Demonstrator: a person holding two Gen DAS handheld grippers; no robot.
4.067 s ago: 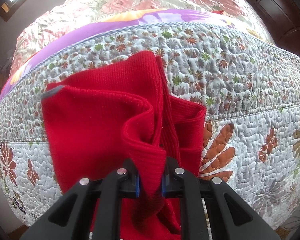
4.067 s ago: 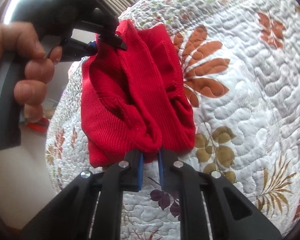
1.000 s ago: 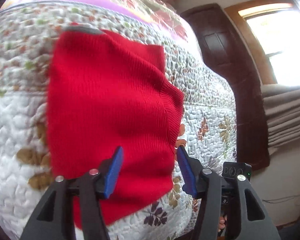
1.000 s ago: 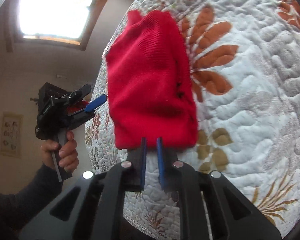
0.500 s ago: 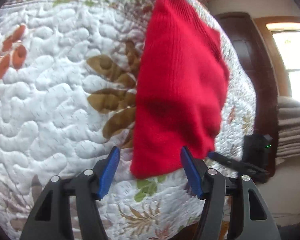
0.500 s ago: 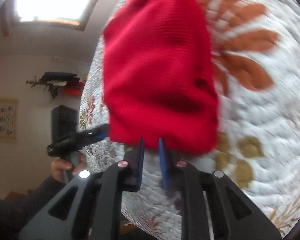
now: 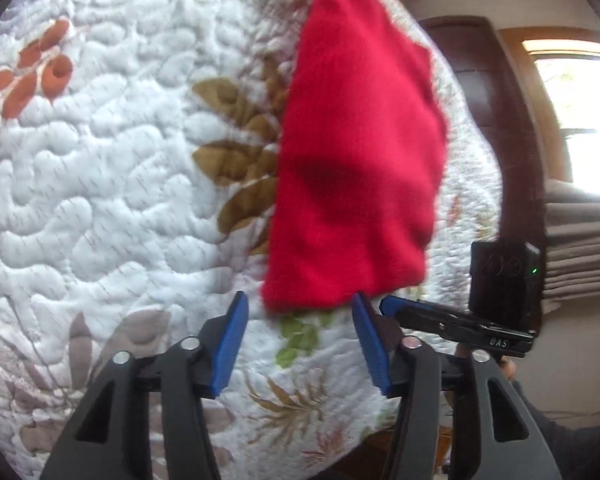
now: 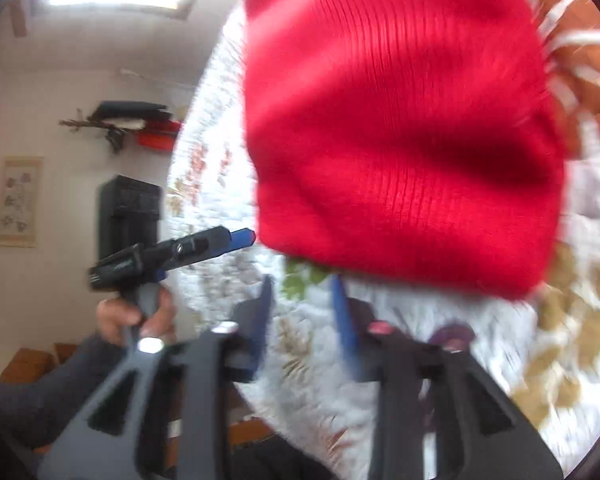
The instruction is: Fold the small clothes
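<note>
The only lettering that can be read is pale print on the black body of the right tongs (image 7: 384, 306) as seen from the left wrist camera, which looks like "DAS"; a small green light glows on the black box mounted above it. A framed picture (image 8: 19, 201) hangs on the far wall in the right wrist view, too blurred to make out.

The red knit garment (image 7: 356, 168) is a ribbed, soft fabric folded into a compact, roughly rectangular packet with a shallow dark crease across its middle. It lies flat on the bed quilt (image 7: 100, 184), near the bed's edge. The quilt is white, puffy with meandering stitched channels, and printed with olive, rust and grey leaf shapes.

The left tongs (image 7: 300, 320) stand wide open, 2 blue pads on black plastic arms, just short of the garment's near hem and gripping nothing. The right tongs also stand parted, their blue-lined fingers (image 8: 342, 308) just below the garment's near edge, empty. A hand (image 8: 134, 314) in a dark sleeve holds the left tongs' handle beside the bed.
</note>
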